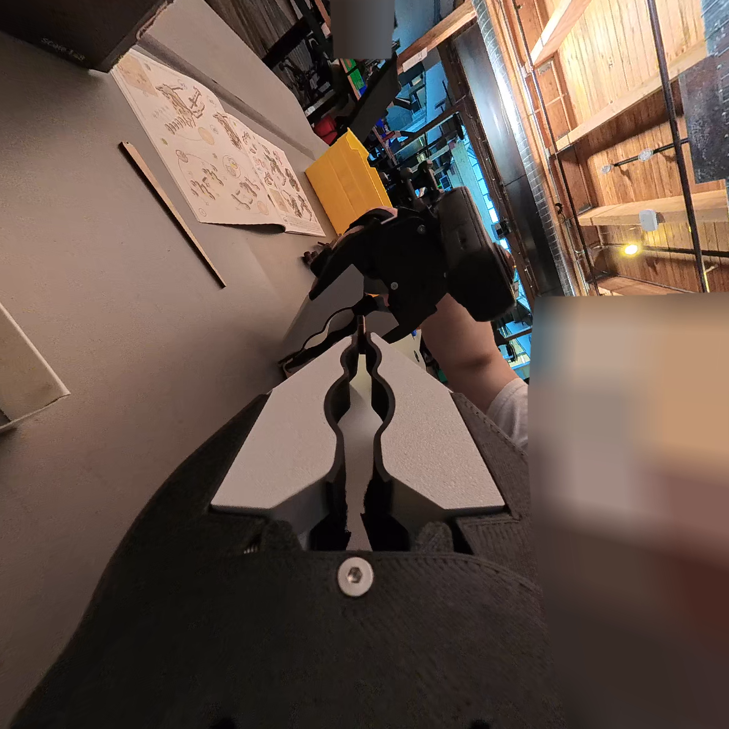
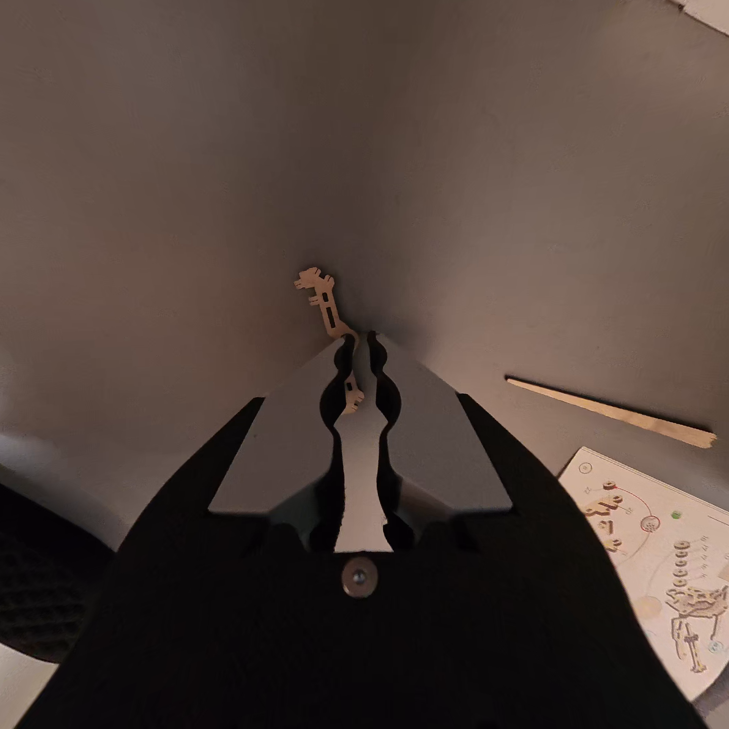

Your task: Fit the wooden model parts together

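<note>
In the right wrist view my right gripper (image 2: 359, 337) is nearly closed on a flat, pale wooden model part (image 2: 326, 305). The part's notched, slotted end sticks out past the fingertips to the upper left. Its other end shows between the fingers (image 2: 354, 398). It hangs above the grey table (image 2: 197, 197). In the left wrist view my left gripper (image 1: 361, 339) is shut on a thin wooden part (image 1: 361, 326) seen edge-on, which pokes out just past the tips. The right gripper (image 1: 394, 268), held by a hand, is just beyond it.
An open instruction booklet (image 1: 221, 157) lies on the table, and also shows in the right wrist view (image 2: 662, 572). A long thin wooden strip (image 1: 169, 213) lies next to it. It also shows in the right wrist view (image 2: 611, 410). A yellow bin (image 1: 347, 177) stands behind the booklet. A dark box (image 1: 79, 31) is at the corner. A person's forearm (image 1: 461, 355) is at the right. One gripper's finger ends stand about 12 cm off the other's.
</note>
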A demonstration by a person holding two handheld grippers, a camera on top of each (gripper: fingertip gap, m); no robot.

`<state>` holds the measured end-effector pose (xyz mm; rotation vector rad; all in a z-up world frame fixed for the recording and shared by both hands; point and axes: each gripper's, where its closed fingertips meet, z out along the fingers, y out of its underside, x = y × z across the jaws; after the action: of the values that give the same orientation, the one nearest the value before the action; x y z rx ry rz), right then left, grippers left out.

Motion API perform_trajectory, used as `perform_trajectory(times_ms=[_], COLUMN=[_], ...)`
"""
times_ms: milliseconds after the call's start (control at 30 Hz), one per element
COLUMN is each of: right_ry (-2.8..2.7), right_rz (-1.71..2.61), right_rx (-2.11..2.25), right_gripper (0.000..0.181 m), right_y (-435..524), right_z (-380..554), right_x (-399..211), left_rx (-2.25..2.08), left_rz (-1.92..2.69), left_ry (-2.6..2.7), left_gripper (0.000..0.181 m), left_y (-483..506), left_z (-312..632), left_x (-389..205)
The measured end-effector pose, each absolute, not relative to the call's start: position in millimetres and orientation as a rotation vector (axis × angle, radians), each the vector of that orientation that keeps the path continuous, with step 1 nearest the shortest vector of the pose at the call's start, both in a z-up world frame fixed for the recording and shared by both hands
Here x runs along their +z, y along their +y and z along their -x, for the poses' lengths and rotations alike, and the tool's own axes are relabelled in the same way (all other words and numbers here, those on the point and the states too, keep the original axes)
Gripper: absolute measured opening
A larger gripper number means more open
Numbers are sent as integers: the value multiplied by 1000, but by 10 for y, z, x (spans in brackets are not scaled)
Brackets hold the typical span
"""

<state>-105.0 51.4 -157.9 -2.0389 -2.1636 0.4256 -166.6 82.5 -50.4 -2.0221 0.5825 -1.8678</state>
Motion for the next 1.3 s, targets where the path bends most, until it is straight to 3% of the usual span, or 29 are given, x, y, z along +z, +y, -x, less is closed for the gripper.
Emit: perform_trajectory(times_ms=[467, 800, 1000, 1067, 1167, 1300], right_ry=[-2134, -1617, -1347, -1187, -1062, -865], right_rz=[2013, 1403, 1748, 2016, 2350, 2627], right_rx=[173, -453, -177, 69, 503, 524], right_gripper=[2, 0, 3, 21, 19, 9], right_y=[659, 833, 1036, 1134, 1099, 1281], right_z=[1035, 1126, 876, 781, 869, 782], right_x=[-1529, -1182, -1086, -1036, -1059, -1229], left_rx=[-1863, -1861, -1865, -1864, -1868, -1867], left_rz=[2011, 2003, 2016, 2017, 2019, 2018], left_ry=[578, 566, 573, 571, 568, 572], left_gripper=[0, 0, 0, 0, 0, 1], left_y=[834, 857, 841, 847, 853, 846], left_z=[1684, 1697, 1674, 1678, 1684, 1684], left_x=[-477, -466, -501, -504, -510, -505])
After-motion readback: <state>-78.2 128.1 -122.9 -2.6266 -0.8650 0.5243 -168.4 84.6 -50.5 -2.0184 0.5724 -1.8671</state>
